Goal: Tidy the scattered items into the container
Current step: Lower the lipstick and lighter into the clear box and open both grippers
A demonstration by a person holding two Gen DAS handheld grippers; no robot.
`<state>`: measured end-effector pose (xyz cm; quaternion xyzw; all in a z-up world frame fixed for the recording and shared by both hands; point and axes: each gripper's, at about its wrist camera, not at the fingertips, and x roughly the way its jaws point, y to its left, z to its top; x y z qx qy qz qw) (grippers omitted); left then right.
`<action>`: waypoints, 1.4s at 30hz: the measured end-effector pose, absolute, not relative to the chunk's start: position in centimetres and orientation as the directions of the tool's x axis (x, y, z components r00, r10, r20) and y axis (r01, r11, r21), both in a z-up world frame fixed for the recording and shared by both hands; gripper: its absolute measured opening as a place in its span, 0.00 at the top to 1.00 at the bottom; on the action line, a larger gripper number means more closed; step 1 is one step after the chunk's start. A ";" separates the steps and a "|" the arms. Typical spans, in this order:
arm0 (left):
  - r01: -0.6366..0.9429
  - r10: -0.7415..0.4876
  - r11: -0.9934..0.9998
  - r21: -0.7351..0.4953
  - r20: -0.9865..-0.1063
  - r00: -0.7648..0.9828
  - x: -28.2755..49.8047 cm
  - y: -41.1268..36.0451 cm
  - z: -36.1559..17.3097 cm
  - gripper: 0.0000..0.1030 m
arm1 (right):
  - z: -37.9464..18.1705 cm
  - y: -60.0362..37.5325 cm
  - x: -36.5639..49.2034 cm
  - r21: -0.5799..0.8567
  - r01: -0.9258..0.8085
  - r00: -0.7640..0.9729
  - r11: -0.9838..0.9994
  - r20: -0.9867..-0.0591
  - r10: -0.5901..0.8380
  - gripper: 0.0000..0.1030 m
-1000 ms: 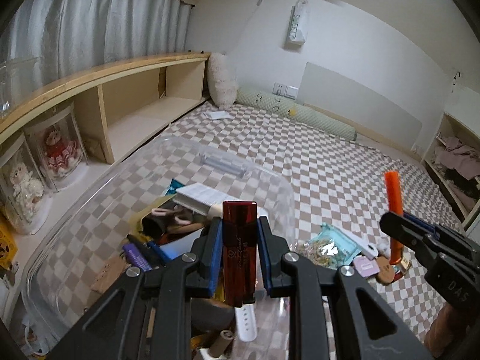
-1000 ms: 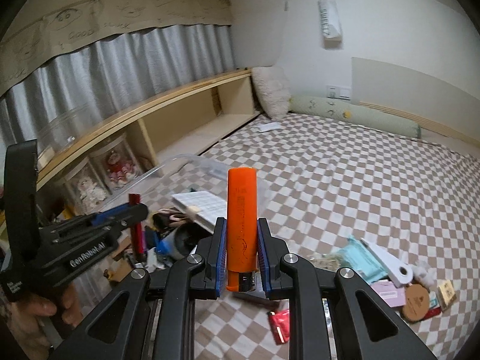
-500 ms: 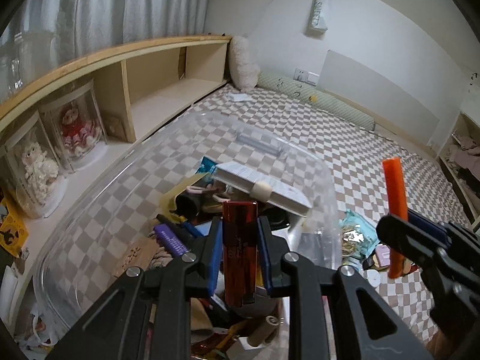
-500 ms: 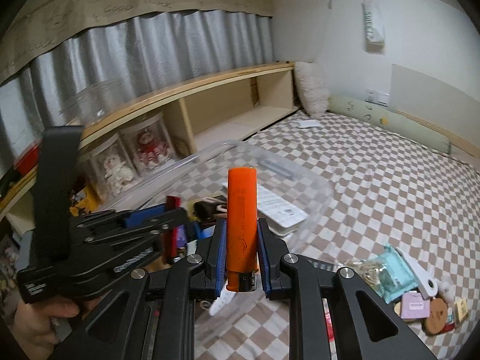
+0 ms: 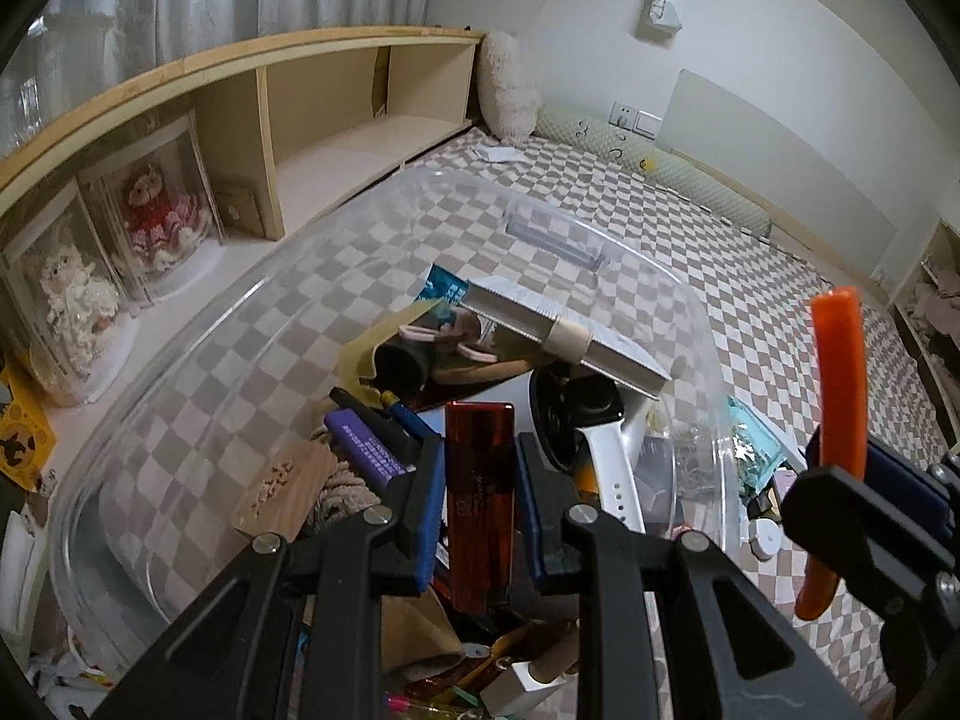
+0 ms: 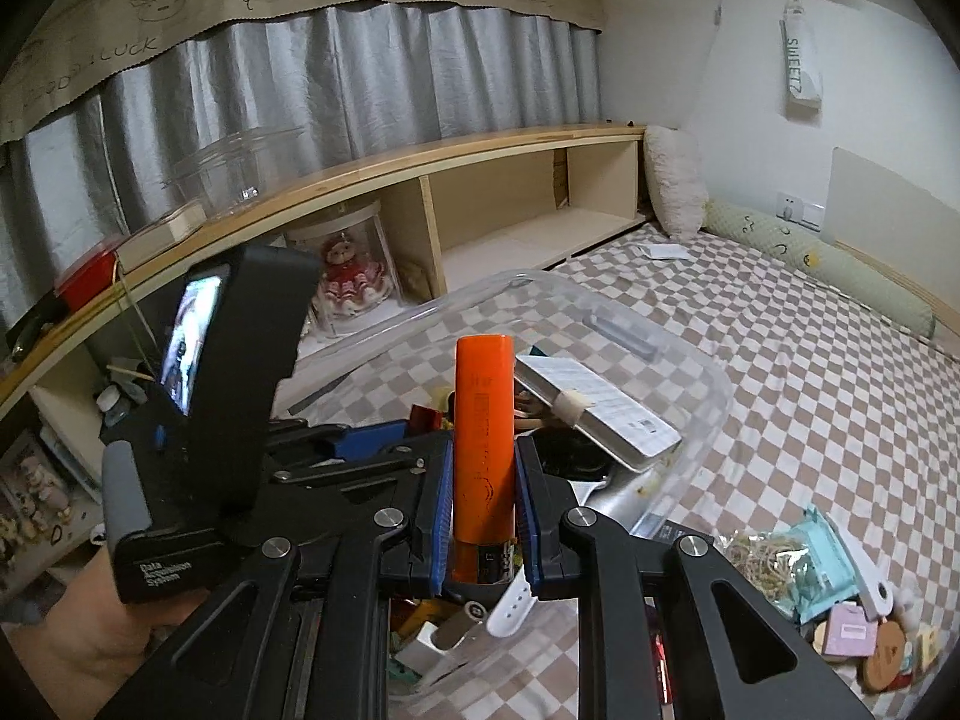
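While both grippers hung over the clear plastic container (image 5: 240, 324), each clamped a slim lighter between its blue pads with the long axis running along the fingers, tip pointing away from the camera. The left gripper (image 5: 480, 498) was closed on the dark red lighter (image 5: 480, 492), upright above the heap of clutter inside the bin. The right gripper (image 6: 483, 492) was closed on the orange lighter (image 6: 483, 444), likewise upright over the near rim. Only the left wrist view showed the orange lighter from the side, tilted slightly beside the bin's right wall; only the right wrist view showed the person's hand (image 6: 72, 642) gripping the left tool, and the loose items (image 6: 840, 600) lying on the checkered bedspread (image 6: 810, 360).
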<state>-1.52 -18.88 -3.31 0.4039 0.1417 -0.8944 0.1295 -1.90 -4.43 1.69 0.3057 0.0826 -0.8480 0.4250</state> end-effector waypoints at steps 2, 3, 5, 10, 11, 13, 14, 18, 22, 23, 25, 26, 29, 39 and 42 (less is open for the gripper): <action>0.352 -0.106 -0.922 -0.162 -0.769 -0.630 -1.7 -19.1 -3.7 0.78 | 1.6 -4.6 -2.0 0.124 0.773 -0.446 -0.622 -0.591 -0.672 0.80; 0.355 -0.104 -0.920 -0.167 -0.769 -0.631 -1.6 -19.1 -3.6 0.77 | 1.5 -4.6 -2.1 0.125 0.774 -0.443 -0.621 -0.593 -0.672 0.80; 0.363 -0.110 -0.916 -0.169 -0.765 -0.634 -1.6 -19.3 -3.5 0.69 | 1.2 -4.8 -2.1 0.125 0.776 -0.438 -0.619 -0.599 -0.670 0.80; 0.388 -0.143 -0.908 -0.155 -0.757 -0.638 -1.2 -19.8 -3.2 0.60 | 0.6 -5.2 -2.3 0.132 0.779 -0.422 -0.613 -0.612 -0.668 0.80; 0.397 -0.157 -0.906 -0.147 -0.754 -0.637 -1.1 -20.0 -3.1 0.60 | 0.5 -5.2 -2.4 0.143 0.780 -0.412 -0.609 -0.616 -0.672 0.80; 0.424 -0.190 -0.896 -0.133 -0.747 -0.637 -0.8 -20.6 -2.9 0.59 | 0.3 -5.3 -2.6 0.175 0.780 -0.386 -0.601 -0.622 -0.681 0.80; 0.437 -0.205 -0.890 -0.129 -0.744 -0.636 -0.6 -20.9 -2.8 0.58 | 0.1 -5.3 -2.7 0.192 0.780 -0.370 -0.596 -0.628 -0.685 0.80; 0.494 -0.270 -0.862 -0.109 -0.728 -0.631 -0.1 -22.1 -2.4 0.46 | -0.8 -5.8 -2.5 0.212 0.785 -0.331 -0.581 -0.650 -0.684 0.80; 0.541 -0.348 -0.839 -0.063 -0.702 -0.621 0.5 -22.9 -1.9 0.37 | -1.6 -6.5 -1.8 0.187 0.802 -0.315 -0.568 -0.675 -0.667 0.80; 0.549 -0.359 -0.834 -0.060 -0.698 -0.620 0.6 -23.1 -1.8 0.36 | -1.8 -6.7 -1.5 0.181 0.808 -0.307 -0.561 -0.683 -0.663 0.80; 0.562 -0.377 -0.826 -0.054 -0.688 -0.620 0.9 -23.6 -1.6 0.34 | -2.4 -7.2 -0.7 0.158 0.824 -0.295 -0.543 -0.699 -0.651 0.80; 0.566 -0.382 -0.822 -0.053 -0.686 -0.619 1.0 -23.8 -1.5 0.34 | -2.7 -7.4 -0.3 0.147 0.833 -0.289 -0.534 -0.707 -0.645 0.80; 0.578 -0.382 -0.813 -0.066 -0.688 -0.617 1.4 -24.5 -1.5 0.34 | -3.3 -7.9 0.6 0.131 0.849 -0.272 -0.512 -0.724 -0.634 0.80; 0.579 -0.369 -0.810 -0.088 -0.691 -0.622 1.5 -24.9 -1.6 0.34 | -4.4 -8.8 2.0 0.104 0.873 -0.244 -0.477 -0.754 -0.610 0.81; 0.589 -0.374 -0.803 -0.091 -0.693 -0.617 1.6 -24.2 -1.6 0.34 | -4.4 -8.8 2.1 0.105 0.873 -0.239 -0.476 -0.758 -0.606 0.81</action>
